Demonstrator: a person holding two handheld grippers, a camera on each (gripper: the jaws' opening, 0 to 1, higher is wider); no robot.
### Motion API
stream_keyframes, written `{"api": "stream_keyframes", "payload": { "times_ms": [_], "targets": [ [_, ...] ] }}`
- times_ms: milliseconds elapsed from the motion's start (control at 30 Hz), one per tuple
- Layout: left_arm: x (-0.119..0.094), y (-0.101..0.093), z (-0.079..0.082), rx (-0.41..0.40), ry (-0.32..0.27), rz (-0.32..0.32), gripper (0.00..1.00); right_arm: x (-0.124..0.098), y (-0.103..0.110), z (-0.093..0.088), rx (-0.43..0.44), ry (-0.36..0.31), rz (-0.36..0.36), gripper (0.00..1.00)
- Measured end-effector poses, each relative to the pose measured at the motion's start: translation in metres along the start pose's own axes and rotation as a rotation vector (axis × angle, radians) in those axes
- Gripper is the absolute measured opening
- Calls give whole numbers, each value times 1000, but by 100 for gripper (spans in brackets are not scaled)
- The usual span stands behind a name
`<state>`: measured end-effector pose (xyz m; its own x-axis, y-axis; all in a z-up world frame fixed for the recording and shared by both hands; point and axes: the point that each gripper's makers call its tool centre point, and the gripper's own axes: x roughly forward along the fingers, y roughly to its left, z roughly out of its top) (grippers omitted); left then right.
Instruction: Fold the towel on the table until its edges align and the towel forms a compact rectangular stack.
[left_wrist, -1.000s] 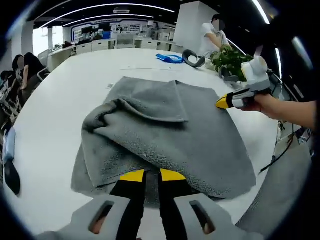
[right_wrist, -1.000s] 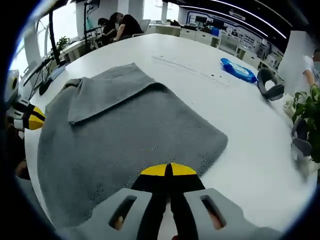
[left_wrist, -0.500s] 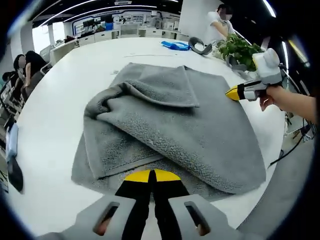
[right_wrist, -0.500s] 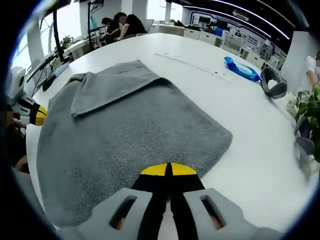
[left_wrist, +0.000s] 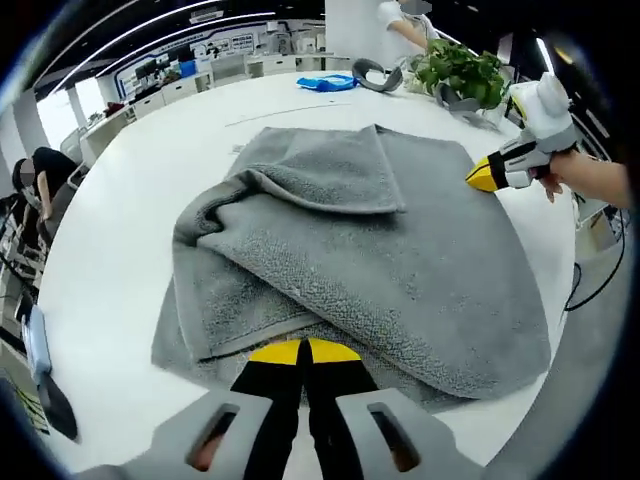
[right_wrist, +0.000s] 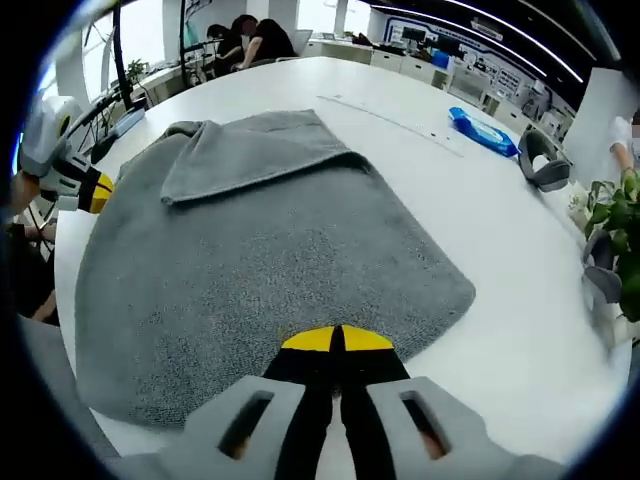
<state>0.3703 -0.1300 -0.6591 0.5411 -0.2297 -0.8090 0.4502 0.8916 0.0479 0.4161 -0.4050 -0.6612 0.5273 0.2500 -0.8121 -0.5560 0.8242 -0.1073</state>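
Left gripper view: left hand-held gripper (left_wrist: 301, 351) pinches the grey towel (left_wrist: 400, 260) near the tabletop (left_wrist: 110, 230) edge; a thin bite risks slipping, leaving misaligned edges.

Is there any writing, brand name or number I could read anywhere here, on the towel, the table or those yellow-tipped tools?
None can be read.
Grey towel: no tag or lettering in sight.
Blue packet on the white table: any print too blurred to read.
Wall panels at the far end of the room: too small and blurred.
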Motion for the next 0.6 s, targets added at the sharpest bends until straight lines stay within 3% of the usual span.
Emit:
{"api": "stream_keyframes", "payload": {
  "times_ms": [400,600],
  "targets": [
    [14,13,20,80,13,-9,1,-15,9,-18,69,-4,14,0],
    [24,18,32,188,28,-24,0,-21,18,-27,61,21,33,0]
  ]
}}
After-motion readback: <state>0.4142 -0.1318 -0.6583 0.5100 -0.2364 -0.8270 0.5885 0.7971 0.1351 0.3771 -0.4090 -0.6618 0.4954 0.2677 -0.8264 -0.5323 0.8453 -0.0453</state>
